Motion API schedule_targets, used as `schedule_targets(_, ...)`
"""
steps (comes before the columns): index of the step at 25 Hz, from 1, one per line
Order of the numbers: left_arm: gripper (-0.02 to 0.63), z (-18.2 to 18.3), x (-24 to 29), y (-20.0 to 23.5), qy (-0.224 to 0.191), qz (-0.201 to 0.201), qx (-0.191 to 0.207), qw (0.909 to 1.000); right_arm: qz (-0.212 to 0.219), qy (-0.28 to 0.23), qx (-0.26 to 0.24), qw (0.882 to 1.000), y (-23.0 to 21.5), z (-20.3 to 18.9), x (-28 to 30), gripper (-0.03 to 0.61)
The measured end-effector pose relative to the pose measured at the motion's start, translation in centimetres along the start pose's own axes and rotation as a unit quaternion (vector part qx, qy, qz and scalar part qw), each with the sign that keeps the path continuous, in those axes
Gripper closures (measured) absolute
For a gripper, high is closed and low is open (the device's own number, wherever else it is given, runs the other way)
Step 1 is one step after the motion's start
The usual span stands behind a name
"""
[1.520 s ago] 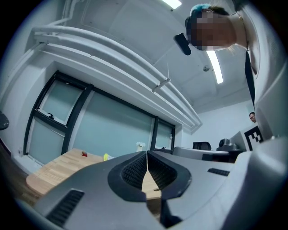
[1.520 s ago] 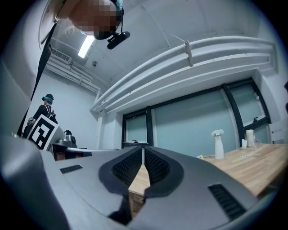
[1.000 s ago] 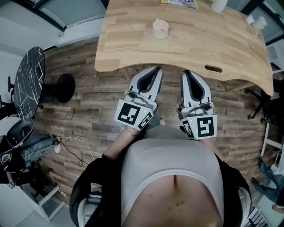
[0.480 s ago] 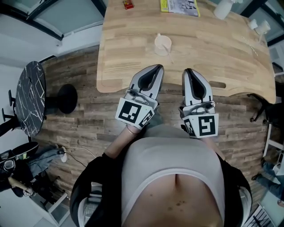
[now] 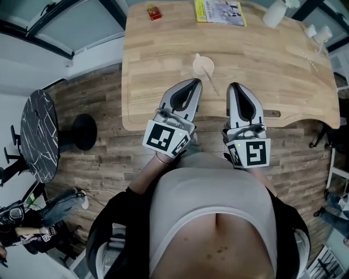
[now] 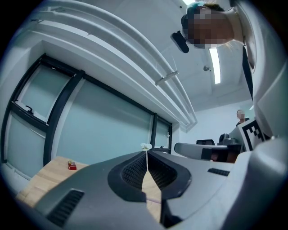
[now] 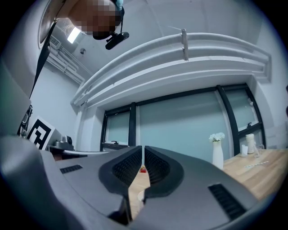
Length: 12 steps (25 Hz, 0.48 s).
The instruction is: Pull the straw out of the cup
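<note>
The cup (image 5: 203,65) is found upright on the wooden table (image 5: 158,60), a little in from the near edge and left of the table's middle. The straw (image 5: 212,84) is seated in the cup and leans over the near rim. Its free end is directed toward the gap between the two grippers. No print can be made out on the cup or the straw.

The left gripper (image 5: 194,82) is held over the near table edge, below and just left of the cup, clear of it. In the left gripper view its jaws are seen pressed together, with nothing caught between them. The right gripper (image 5: 233,85) is held beside it, just right of the straw's free end and not touching it. In the right gripper view its jaws are drawn in to a thin slit and nothing is gripped.

A black-and-white square marker is carried on the left cube (image 5: 164,139) and on the right cube (image 5: 251,153); no lettering is shown on them.

At the far table edge a small red box (image 5: 154,12), a yellow-covered booklet (image 5: 219,11) and a white vase (image 5: 271,13) are laid out. The booklet's cover is printed, but the print is too small to be read, and the box's label is likewise illegible.
</note>
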<state>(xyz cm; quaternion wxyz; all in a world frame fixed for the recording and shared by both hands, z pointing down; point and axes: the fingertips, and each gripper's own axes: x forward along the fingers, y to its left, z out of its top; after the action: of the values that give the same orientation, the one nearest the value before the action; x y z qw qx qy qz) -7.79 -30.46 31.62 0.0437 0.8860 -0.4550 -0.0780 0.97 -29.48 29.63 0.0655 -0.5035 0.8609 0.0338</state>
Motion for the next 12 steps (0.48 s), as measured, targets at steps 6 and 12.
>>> schedule_targets(6, 0.603, -0.6, 1.2, 1.5, 0.011, -0.019, -0.002, 0.9998, -0.017, 0.0, -0.001, 1.0, -0.3, -0.3, 1.9, 0.541)
schedule_targets(12, 0.603, -1.7, 1.6, 2.2, 0.024, -0.014, -0.006, 0.9996, -0.017, 0.005, -0.002, 1.0, -0.9, -0.3, 2.4, 0.541)
